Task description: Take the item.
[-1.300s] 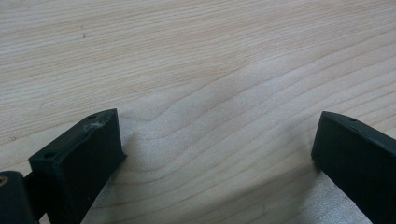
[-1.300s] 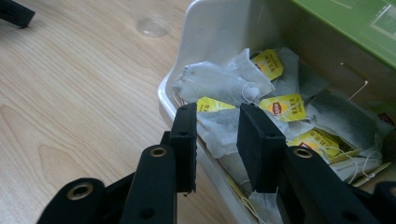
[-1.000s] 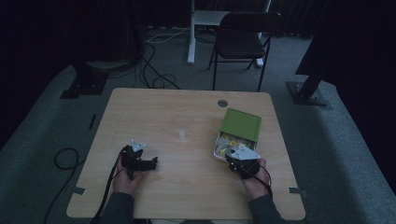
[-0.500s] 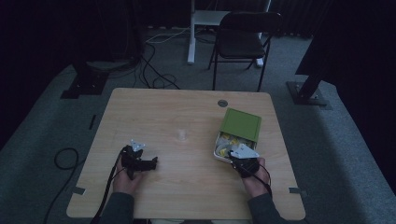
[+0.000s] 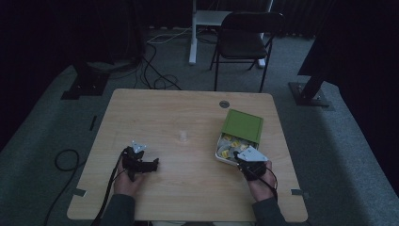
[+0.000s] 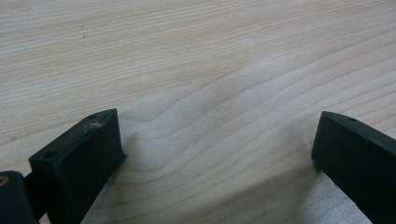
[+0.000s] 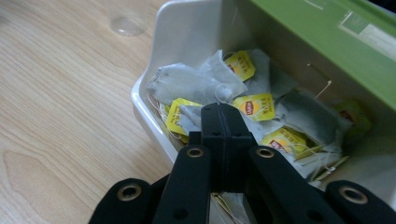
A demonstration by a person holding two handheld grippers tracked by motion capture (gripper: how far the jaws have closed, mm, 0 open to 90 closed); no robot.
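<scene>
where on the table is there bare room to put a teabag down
Bare wood lies between the left gripper and the white box, around the small clear cup, and across the far left of the table. It is crowded at the box, where the right gripper sits over the teabags.

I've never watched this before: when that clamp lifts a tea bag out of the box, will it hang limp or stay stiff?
Probably limp: the tea bags look like thin, crumpled paper. Likely very light. Their strings and yellow tags lie tangled, so a neighbour might come along.
</scene>
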